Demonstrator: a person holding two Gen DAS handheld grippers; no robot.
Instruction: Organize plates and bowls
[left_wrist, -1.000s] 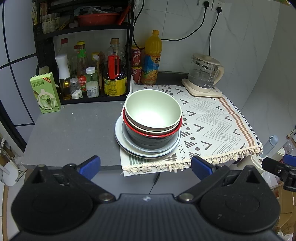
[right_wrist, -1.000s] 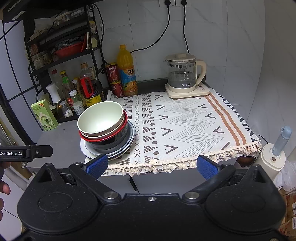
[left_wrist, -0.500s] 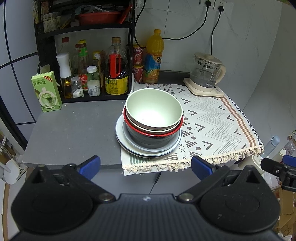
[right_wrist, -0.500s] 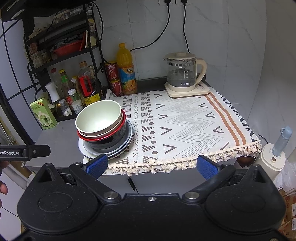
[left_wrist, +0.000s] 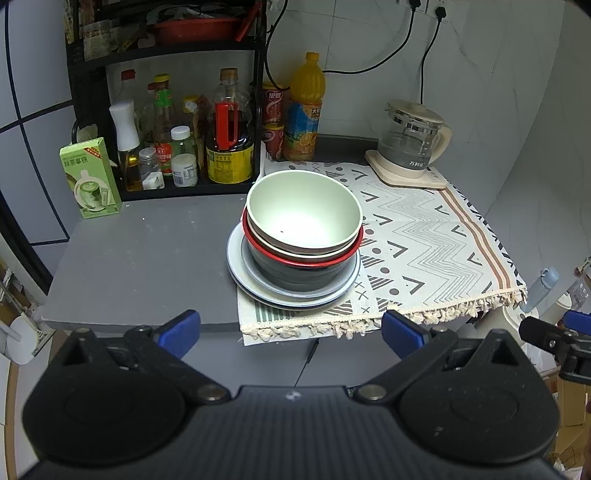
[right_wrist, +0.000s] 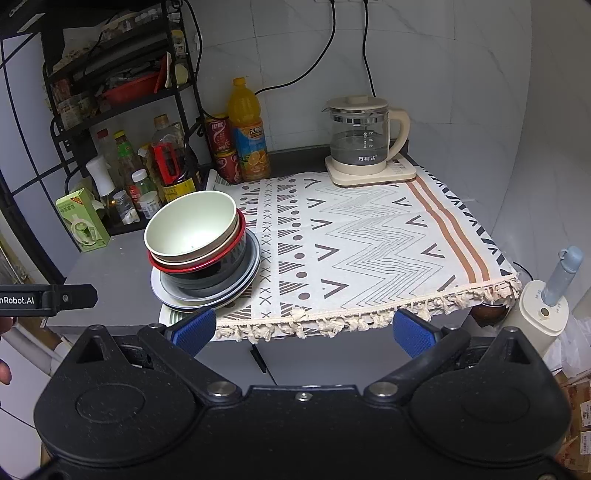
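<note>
From the left wrist view, the left claw (left_wrist: 291, 328) stands wide open and empty, its blue fingertips spread at the near edge of the bench (left_wrist: 140, 258). Compared with a second ago the stack sits a little lower and larger in the frame, so this claw has crept slightly toward it; nothing on the bench has shifted. The pale green bowl (left_wrist: 303, 218) nests on top of a red-rimmed bowl (left_wrist: 295, 260) and a dark bowl (left_wrist: 295, 277), all on grey plates (left_wrist: 236, 266) at 12 o'clock, straddling the left edge of the patterned cloth (left_wrist: 424, 236).

From the right wrist view, the right claw (right_wrist: 303, 330) is also open and holds nothing. The stack lies at 10 o'clock, and has slid a touch leftward in frame since a second ago, so the claw has drifted only a little. The kettle (right_wrist: 360, 142) stands at 1 o'clock.

The dishes already sit in one nested pile; this fits either a finished stacking or a pile awaiting sorting.
</note>
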